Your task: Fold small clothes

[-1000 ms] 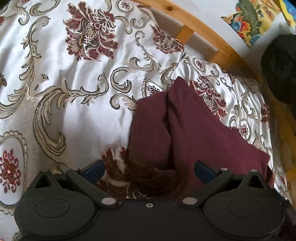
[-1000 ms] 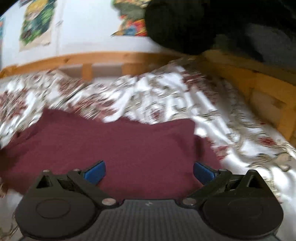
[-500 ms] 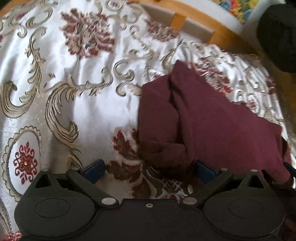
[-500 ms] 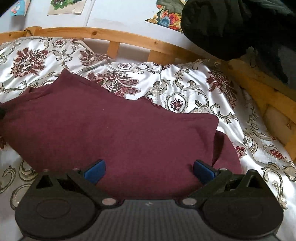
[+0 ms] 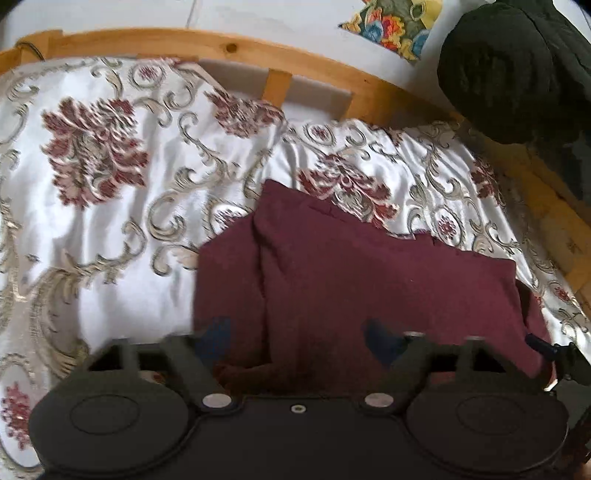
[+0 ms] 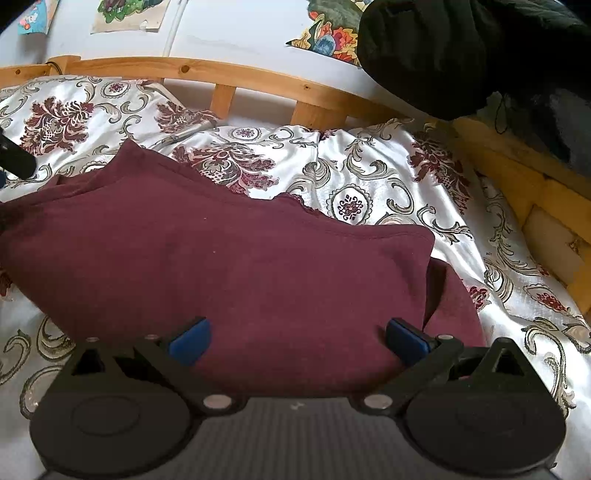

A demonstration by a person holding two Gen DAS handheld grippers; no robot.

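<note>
A maroon garment (image 5: pixel 369 280) lies folded on the patterned bedspread (image 5: pixel 110 206); it also fills the middle of the right wrist view (image 6: pixel 229 258). My left gripper (image 5: pixel 297 339) is open and empty, hovering over the garment's near left edge, its blue pads blurred. My right gripper (image 6: pixel 295 338) is open and empty over the garment's near right part, with a loose maroon flap (image 6: pixel 450 306) just right of it. The right gripper's tip (image 5: pixel 546 350) shows at the garment's right edge in the left wrist view.
A wooden bed rail (image 6: pixel 258 81) runs along the back and the right side (image 6: pixel 517 177). A black bundle of cloth (image 6: pixel 461 48) sits on the rail at top right. A white wall with colourful pictures (image 6: pixel 129 14) is behind.
Both grippers have pulled back and tilted up, so more of the rail and wall shows. The left gripper has shifted right over the garment's edge. The garment lies unchanged.
</note>
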